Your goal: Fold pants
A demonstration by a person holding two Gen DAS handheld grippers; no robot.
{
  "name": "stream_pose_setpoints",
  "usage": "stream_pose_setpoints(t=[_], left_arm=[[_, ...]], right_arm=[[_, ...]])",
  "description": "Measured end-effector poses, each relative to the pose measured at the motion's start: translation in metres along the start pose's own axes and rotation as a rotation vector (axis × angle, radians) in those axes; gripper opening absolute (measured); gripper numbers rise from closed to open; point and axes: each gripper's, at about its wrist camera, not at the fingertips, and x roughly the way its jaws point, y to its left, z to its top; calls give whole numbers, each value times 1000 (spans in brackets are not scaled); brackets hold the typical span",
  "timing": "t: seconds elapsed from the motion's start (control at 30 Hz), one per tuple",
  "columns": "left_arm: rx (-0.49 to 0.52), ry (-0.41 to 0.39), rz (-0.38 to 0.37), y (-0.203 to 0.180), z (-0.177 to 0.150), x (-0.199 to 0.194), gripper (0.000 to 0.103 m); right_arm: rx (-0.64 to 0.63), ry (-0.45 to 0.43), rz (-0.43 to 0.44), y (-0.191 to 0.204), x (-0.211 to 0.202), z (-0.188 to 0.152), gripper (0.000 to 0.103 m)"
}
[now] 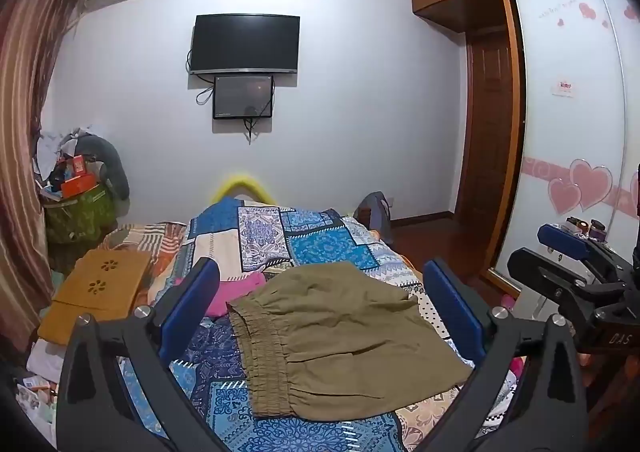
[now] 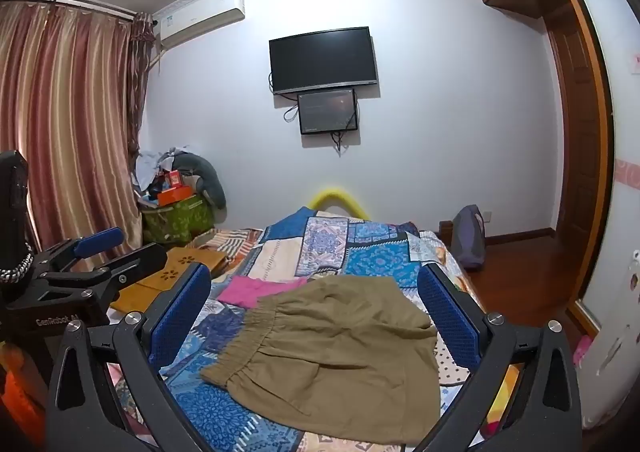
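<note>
Left wrist view: one olive-green cotton pants lying on the blue patchwork bedspread, one pink garment beside. Both hand-held grippers, left and right, gape wide, holding nothing.

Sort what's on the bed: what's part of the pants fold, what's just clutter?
Job:
- olive pants, lying flat on the patchwork quilt, elastic waistband to the left
- left gripper, open, empty
- right gripper, open, empty

Lying about:
- pink garment, partly under the pants
- wooden lap table
- pile of boxes and bags in the corner
</note>
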Motion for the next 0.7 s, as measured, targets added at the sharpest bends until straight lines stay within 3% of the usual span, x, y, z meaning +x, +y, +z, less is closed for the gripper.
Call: stream_pose_setpoints(t=[0.7], left_arm=[[20,-16,-5,-2,11,-5,103]], right_arm=[[7,-5,-6,0,1,-3,103]])
